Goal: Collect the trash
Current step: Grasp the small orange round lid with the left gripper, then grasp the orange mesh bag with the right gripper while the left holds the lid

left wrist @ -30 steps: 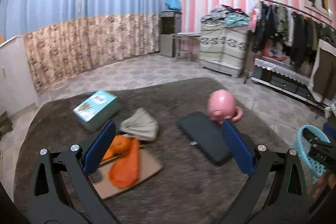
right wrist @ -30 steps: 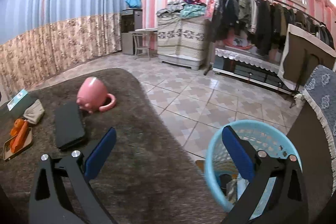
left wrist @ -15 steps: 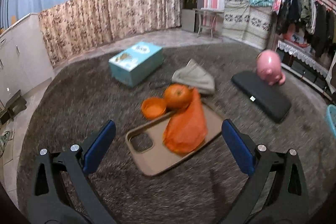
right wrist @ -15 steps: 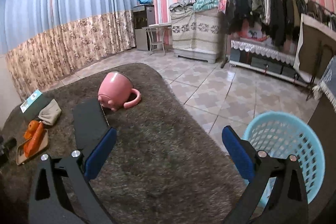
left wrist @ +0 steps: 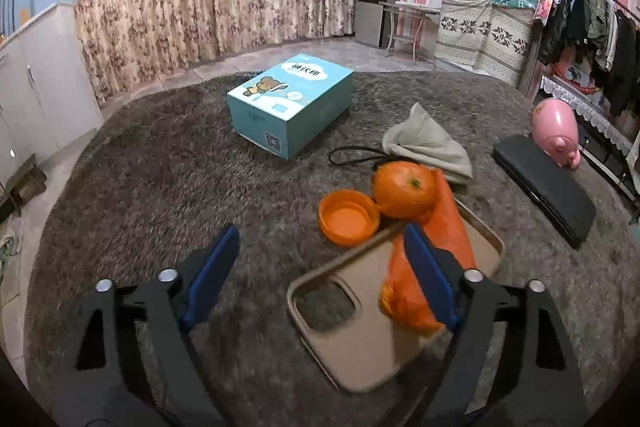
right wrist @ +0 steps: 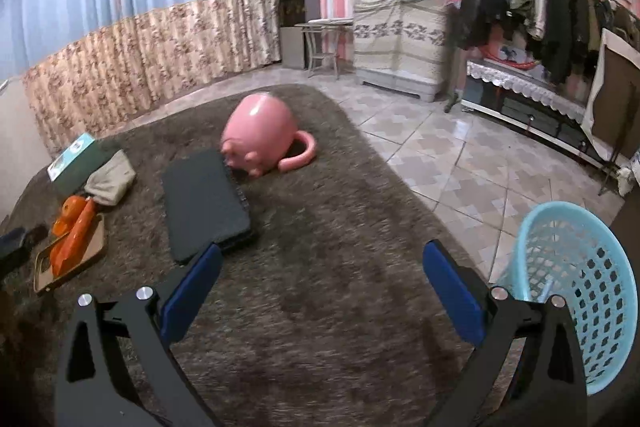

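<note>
The left gripper (left wrist: 320, 255), its jaws closing on nothing yet, aims at the crumpled orange plastic wrapper (left wrist: 432, 259), while the right gripper (right wrist: 320, 287) gapes empty beside the light-blue plastic basket (right wrist: 592, 291).

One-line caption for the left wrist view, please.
Left gripper, jaws closing with nothing gripped, above a tan phone case, crumpled orange plastic wrapper, orange fruit and orange lid on a grey rug.
</note>
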A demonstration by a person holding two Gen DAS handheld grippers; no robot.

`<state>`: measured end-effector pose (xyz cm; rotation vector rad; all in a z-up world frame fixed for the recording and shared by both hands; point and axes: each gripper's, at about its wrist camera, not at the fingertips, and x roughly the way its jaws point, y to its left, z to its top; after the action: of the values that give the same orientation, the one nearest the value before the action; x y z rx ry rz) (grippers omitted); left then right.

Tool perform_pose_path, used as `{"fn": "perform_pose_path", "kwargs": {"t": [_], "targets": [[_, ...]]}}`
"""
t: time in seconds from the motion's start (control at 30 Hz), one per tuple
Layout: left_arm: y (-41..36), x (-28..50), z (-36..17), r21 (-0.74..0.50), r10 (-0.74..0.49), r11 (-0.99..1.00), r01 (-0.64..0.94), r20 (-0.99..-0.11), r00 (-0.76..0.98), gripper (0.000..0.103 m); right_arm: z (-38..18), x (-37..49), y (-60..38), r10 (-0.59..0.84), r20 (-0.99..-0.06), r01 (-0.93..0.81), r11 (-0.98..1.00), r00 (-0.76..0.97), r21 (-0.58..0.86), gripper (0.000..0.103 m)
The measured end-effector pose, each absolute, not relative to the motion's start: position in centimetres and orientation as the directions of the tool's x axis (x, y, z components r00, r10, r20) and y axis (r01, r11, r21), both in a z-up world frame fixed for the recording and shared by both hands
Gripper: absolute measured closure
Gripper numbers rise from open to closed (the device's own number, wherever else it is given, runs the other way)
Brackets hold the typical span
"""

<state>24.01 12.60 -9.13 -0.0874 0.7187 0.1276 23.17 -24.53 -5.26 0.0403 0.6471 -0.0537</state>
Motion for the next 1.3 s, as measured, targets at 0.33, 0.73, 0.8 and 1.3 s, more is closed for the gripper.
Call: {"fn": "perform_pose_path", "kwargs": {"t": [0.33,0.73,0.8,1.3], "targets": [[11.7,28.1,-10.8,-0.026,0.021,0.998,-0.059,-0.734,0.679,0.038,-5.6,23.3,-22.9,-0.047,-0.592,0.041,0.999,0.805,-0.024,0.005],[13.0,27.5,-10.9,-0.130,-0.069,0.991,-0.036,-0.718,0.692,0.063,-5.7,24.1,-19.5,0.010,-0.603,-0.035,0.999,0.798,-0.030,0.005],[13.0,26.7,-10.3,-0.096,-0.042,0.995,-0.036,-0.699,0.714,0.063,-5.5,24.3,-18.1,0.024,-0.602,-0.070,0.996,0.798,-0.052,0.005],[20.2,20.4,-9.0,-0.055,0.151,0.973,-0.223,-0.578,0.802,0.063,-6.2,26.4,-4.4,0.276,-0.671,-0.393,0.919,0.688,-0.025,0.006]]}}
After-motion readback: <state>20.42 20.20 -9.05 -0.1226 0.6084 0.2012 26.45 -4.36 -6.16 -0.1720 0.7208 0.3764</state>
